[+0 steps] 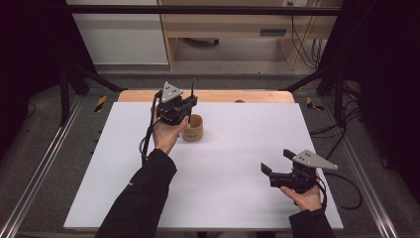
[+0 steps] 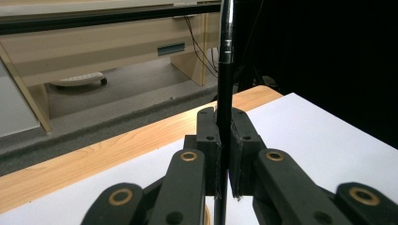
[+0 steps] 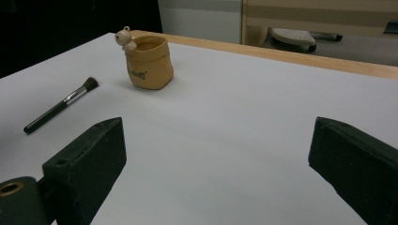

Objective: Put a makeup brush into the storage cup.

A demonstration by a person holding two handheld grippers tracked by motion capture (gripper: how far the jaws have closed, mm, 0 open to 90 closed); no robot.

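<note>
Left gripper point(image 1: 189, 110) clamps slim black glossy brush handle point(image 2: 224, 93) upright, just beside squat tan pouch-shaped pot point(image 1: 193, 128); right gripper point(image 1: 277, 166) near right, jaws wide, empty.

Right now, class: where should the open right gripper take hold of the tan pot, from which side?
Probably the tan pot by its near wall, from above, one jaw inside: it stands upright, open-topped, and the bear figure occupies the far rim.
</note>
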